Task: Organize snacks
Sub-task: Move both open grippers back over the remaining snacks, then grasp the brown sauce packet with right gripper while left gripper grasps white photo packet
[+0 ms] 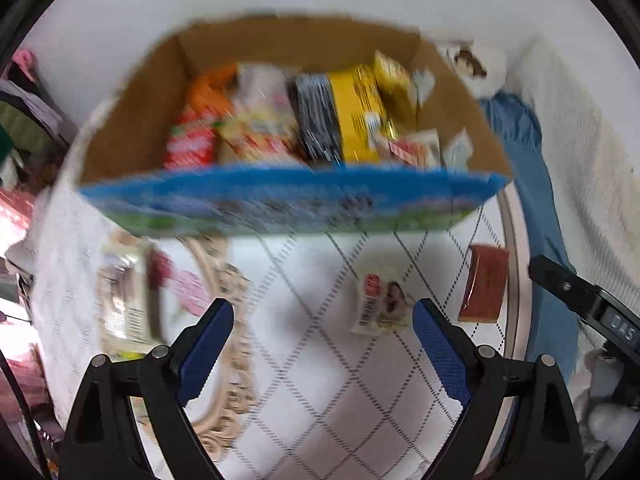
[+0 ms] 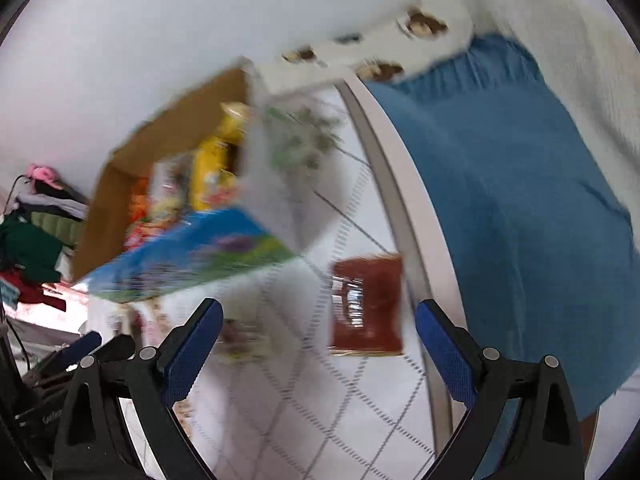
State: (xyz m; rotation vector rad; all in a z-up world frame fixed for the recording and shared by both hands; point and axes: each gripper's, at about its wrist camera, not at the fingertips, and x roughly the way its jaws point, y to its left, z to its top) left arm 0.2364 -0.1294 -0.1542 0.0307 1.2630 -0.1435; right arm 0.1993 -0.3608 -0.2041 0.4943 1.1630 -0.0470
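Between my wide, empty left gripper [image 1: 323, 308] and right gripper [image 2: 319, 312], two small snack packs, white [image 1: 380, 306] and brown [image 2: 366, 304], lay flat on the surface before the box [image 1: 280, 200]; they looked light, crinkly, best pinched across.

White quilted table [image 1: 320, 380] bears a cardboard box [image 1: 120, 136] (snack-filled) and loose packets [image 1: 482, 284].

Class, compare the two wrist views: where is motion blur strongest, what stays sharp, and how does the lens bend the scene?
Left wrist: cardboard box smeared, gripper fingers sharp, white packet fairly clear. Right wrist: heavier smear on box and brown packet; table rim bows from fisheye.
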